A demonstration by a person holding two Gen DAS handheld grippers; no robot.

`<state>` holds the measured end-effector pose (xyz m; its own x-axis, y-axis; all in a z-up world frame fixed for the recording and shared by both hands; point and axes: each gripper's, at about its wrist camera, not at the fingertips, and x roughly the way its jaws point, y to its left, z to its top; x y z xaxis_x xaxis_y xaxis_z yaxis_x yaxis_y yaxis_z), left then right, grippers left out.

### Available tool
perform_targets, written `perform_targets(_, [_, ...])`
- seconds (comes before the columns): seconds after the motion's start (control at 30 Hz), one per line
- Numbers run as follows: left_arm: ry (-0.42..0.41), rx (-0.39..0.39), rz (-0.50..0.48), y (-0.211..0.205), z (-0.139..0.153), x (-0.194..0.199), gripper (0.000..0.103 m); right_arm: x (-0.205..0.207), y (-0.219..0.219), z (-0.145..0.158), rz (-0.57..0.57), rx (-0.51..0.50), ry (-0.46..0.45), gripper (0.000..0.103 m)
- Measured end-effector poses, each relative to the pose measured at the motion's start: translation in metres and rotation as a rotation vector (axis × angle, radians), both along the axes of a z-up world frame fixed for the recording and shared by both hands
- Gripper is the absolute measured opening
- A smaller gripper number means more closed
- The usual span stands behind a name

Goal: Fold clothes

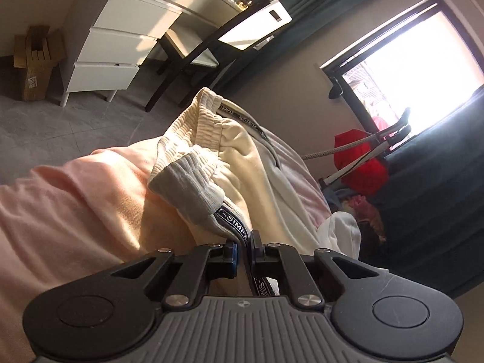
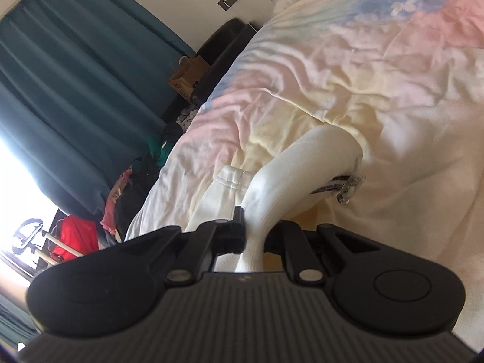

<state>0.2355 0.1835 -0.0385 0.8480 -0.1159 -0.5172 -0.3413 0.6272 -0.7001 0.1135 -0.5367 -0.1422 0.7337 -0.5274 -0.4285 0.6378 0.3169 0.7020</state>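
Cream sweatpants (image 1: 233,151) with a ribbed waistband and a dark lettered side stripe lie bunched on the pastel bedspread (image 1: 60,199). My left gripper (image 1: 244,246) is shut on the pants at the striped edge beside a ribbed cuff, and the cloth hangs lifted from it. In the right wrist view, my right gripper (image 2: 252,230) is shut on a white ribbed band of the same pants (image 2: 290,169), which arches up off the bedspread (image 2: 348,75). A striped drawstring end (image 2: 341,186) dangles from the band.
White drawers (image 1: 121,39) and a dark chair (image 1: 193,51) stand on the grey floor beyond the bed. A bright window (image 1: 417,69), teal curtains (image 2: 75,75), a red bag (image 1: 360,163) and piled clothes (image 2: 133,187) line the bed's side. A paper bag (image 2: 187,75) sits by a black bench.
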Motion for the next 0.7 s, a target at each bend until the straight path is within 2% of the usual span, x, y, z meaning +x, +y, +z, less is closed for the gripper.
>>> perform_targets(0.1, [-0.067, -0.044, 0.042, 0.020, 0.029, -0.016, 0.007, -0.003, -0.001, 0.004, -0.001, -0.006, -0.020, 0.009])
perform_targets(0.2, [-0.109, -0.032, 0.124, 0.044, 0.044, -0.045, 0.007, -0.016, -0.008, 0.008, -0.009, 0.019, -0.056, 0.009])
perform_targets(0.33, [-0.035, -0.081, 0.144, 0.078, 0.029, -0.082, 0.007, -0.042, -0.018, 0.011, -0.043, 0.015, -0.026, 0.009])
perform_targets(0.43, [0.030, -0.099, 0.133, 0.088, 0.006, -0.113, 0.007, -0.066, -0.028, 0.007, -0.070, 0.044, 0.023, 0.009])
perform_targets(0.57, [0.125, -0.013, 0.079, 0.079, -0.027, -0.137, 0.008, -0.083, -0.036, -0.003, -0.124, 0.050, 0.150, 0.009])
perform_targets(0.67, [0.228, 0.158, 0.046, 0.066, -0.036, -0.140, 0.014, -0.085, -0.037, -0.013, -0.085, 0.065, 0.231, 0.012])
perform_targets(0.7, [0.241, 0.187, 0.046, 0.062, -0.035, -0.139, 0.017, -0.087, -0.034, -0.010, -0.066, 0.047, 0.247, 0.013])
